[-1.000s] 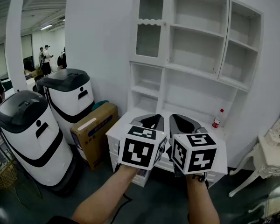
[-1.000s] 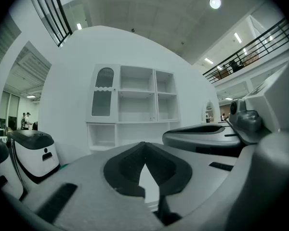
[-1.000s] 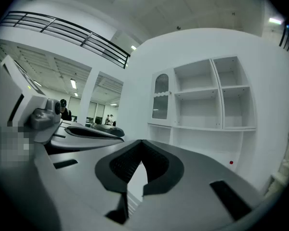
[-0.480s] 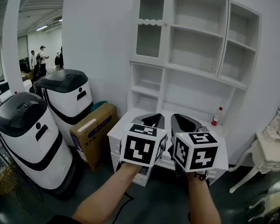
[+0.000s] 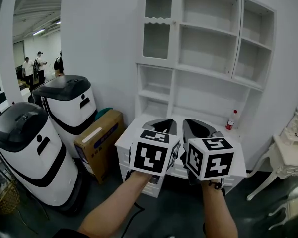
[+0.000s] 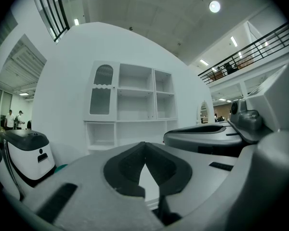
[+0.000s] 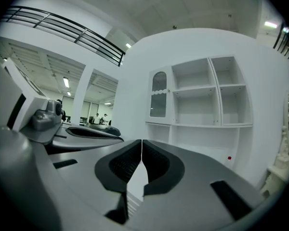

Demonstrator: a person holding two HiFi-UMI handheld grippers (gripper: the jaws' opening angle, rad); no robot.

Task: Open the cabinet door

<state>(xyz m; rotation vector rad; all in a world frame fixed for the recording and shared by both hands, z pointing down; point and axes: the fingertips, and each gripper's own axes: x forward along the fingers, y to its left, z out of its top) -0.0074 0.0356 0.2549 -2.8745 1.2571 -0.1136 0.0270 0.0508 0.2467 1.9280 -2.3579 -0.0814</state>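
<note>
Two white-and-black machines stand on the floor at the left, a nearer one and a farther one. A cardboard box sits between the farther machine and the cabinet. People stand far off in the hall at the far left. A bottle with a red cap stands upright at the right end of the cabinet's desk, well to the right of the door. Nothing stands between the grippers and the door; the space in front of it is open.

The cabinet door, arched and glazed, is shut at the upper left of the white cabinet, against the far wall, with open shelves to its right and below it.

The left gripper and the right gripper are held side by side, pointing level, in front of the desk. The door lies far beyond them, well above and slightly left. In the left gripper view the door shows above and left of the jaw tips, which meet with nothing between them. In the right gripper view the jaws are likewise together and empty, the door just above them.
</note>
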